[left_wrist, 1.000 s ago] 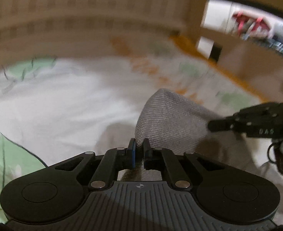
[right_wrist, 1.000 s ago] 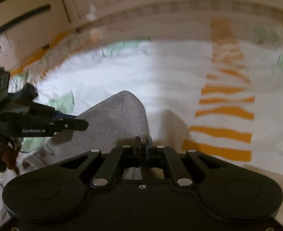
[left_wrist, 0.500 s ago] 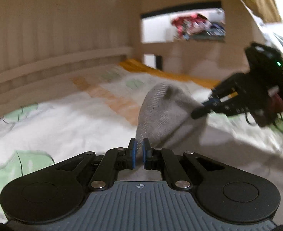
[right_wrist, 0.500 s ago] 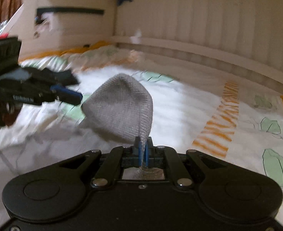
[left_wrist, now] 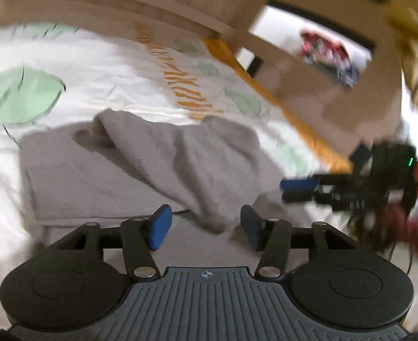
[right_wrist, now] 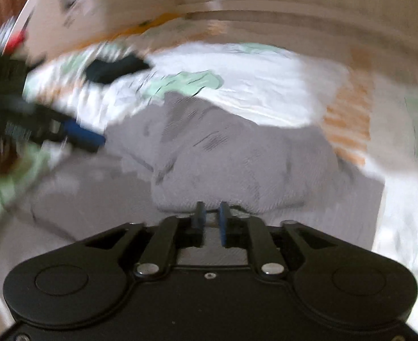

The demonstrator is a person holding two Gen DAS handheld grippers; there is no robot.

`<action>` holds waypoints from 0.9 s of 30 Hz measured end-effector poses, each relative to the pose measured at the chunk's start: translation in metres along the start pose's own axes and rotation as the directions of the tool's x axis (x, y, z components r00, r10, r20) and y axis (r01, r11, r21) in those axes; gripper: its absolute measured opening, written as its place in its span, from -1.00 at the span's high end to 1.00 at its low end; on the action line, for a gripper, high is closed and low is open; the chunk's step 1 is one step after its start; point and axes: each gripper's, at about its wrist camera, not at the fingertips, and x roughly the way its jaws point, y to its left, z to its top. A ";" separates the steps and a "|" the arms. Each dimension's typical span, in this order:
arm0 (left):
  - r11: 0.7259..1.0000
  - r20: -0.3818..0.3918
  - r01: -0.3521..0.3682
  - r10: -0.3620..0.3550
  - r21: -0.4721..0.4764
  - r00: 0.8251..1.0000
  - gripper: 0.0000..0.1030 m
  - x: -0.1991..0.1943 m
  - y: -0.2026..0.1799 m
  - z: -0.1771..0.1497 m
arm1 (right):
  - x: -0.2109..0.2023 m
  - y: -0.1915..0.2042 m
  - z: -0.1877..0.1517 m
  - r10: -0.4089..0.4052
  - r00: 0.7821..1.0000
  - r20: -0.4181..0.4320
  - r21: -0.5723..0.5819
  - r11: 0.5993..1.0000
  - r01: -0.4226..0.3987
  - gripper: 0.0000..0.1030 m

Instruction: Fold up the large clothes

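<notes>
Left wrist view: left tongs [left_wrist: 206, 227] gaping wide, empty, over grey garment [left_wrist: 158, 164] lying on bed [left_wrist: 109, 65]. Right tongs [right_wrist: 210, 218] parted slightly (nothing gripped).

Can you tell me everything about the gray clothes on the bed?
The gray garment is soft, ribbed knit cloth, lying on the white bedsheet with green leaves and orange stripes. Its lower layer lies flat; a rumpled fold lies across the top. The left gripper has open jaws, with nothing between them. The right gripper has its jaws slightly apart, just at the garment's near edge; blur hides whether they touch it.
</notes>
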 end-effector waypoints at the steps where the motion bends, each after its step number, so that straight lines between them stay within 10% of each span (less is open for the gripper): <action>1: 1.000 0.008 -0.002 0.002 -0.015 1.000 -0.05 0.004 -0.001 0.002 | 0.000 -0.005 0.000 0.019 1.000 0.009 0.064 0.998 -0.020 -0.23; 7: 1.000 0.020 -0.030 0.030 0.007 0.999 -0.07 0.019 -0.017 -0.003 | 0.023 -0.014 -0.006 0.129 0.992 0.001 0.378 0.918 -0.120 -0.24; 15: 0.988 -0.011 -0.077 0.080 0.134 0.997 -0.09 0.007 -0.019 -0.023 | 0.066 0.003 -0.018 0.176 0.984 0.012 0.471 0.867 -0.161 -0.24; 17: 0.981 -0.015 -0.083 0.087 0.174 0.996 -0.09 0.006 -0.019 -0.024 | 0.071 0.001 -0.017 0.179 0.983 0.043 0.518 0.837 -0.175 -0.13; 19: 0.976 -0.019 -0.082 0.087 0.199 0.996 -0.09 0.005 -0.018 -0.025 | 0.073 -0.002 -0.014 0.171 0.984 0.050 0.559 0.812 -0.170 0.65; 27: 0.988 -0.010 -0.007 0.008 0.152 1.000 -0.17 0.030 -0.009 -0.004 | 0.036 -0.006 0.055 0.211 0.966 0.148 0.495 0.830 -0.257 0.66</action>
